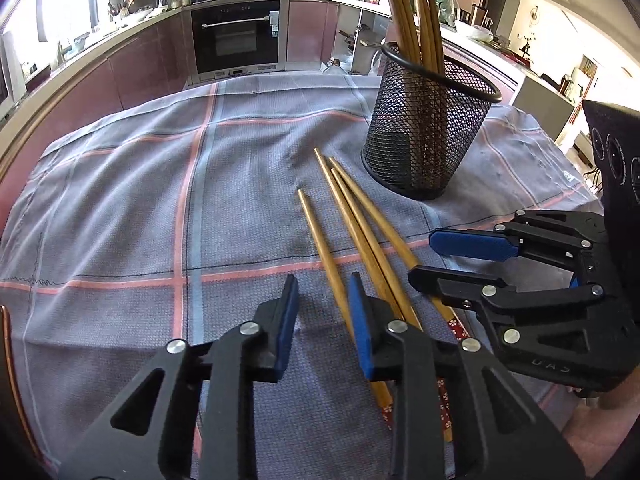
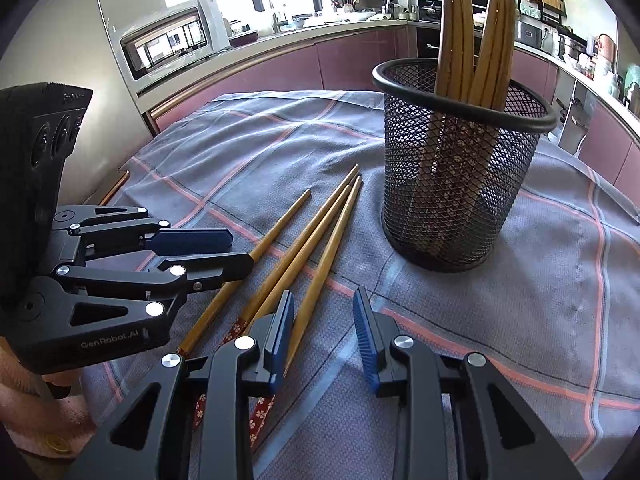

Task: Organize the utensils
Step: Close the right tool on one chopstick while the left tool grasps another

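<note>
Several wooden chopsticks point(image 1: 352, 220) lie side by side on the checked cloth, tips pointing toward a black mesh holder point(image 1: 428, 128). The holder stands upright with several chopsticks in it. My left gripper point(image 1: 324, 292) is open and empty, low over the loose chopsticks' handle ends. My right gripper point(image 1: 420, 256) shows at the right, open and empty, just right of the chopsticks. In the right wrist view the loose chopsticks point(image 2: 308, 240) lie left of the holder point(image 2: 460, 168); my right gripper point(image 2: 324, 312) is open beside them, and the left gripper point(image 2: 240, 250) is over the leftmost chopstick.
A grey-blue cloth with pink lines point(image 1: 160, 208) covers the table. Kitchen cabinets and an oven point(image 1: 236, 36) stand beyond the far edge. A microwave point(image 2: 172, 36) sits behind the table on the left of the right wrist view.
</note>
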`<state>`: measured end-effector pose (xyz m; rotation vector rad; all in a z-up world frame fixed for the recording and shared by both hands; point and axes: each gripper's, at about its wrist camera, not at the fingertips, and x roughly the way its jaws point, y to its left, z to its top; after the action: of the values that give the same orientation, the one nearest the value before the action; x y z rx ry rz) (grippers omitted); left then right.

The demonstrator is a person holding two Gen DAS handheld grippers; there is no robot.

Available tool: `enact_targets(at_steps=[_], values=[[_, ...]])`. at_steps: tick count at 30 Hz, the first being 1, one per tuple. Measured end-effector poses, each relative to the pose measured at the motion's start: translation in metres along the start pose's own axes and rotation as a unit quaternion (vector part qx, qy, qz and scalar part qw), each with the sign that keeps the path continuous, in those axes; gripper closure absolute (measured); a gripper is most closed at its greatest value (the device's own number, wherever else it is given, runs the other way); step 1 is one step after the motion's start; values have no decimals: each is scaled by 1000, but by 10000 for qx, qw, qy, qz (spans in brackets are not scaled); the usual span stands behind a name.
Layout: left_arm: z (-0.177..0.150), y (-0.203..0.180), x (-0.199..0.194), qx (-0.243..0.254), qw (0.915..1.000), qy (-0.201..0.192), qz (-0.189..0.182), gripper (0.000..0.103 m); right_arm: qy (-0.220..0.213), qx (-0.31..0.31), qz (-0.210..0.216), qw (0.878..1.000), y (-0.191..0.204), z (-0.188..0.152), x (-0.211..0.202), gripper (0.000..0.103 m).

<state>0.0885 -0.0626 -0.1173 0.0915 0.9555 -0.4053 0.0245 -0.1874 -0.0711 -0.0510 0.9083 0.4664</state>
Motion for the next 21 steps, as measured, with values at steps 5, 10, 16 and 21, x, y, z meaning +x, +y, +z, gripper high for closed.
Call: enact_targets(at_steps=[5,10,16,21], values=[[3,5,3,-111,9999,29,-2,79,-5,-45,-33,10000,2,4,4,74],[8,6,9,-154,9999,50,52,79,-21,-48,-94,9999,3,9,7,74],[14,5,13,-138,9998,40,120,81,-30,-22,-158,9999,2,14,12,79],[15,4,15,-116,9998,28,173,83,-25,-7,-172,9998,1,19,17,85]])
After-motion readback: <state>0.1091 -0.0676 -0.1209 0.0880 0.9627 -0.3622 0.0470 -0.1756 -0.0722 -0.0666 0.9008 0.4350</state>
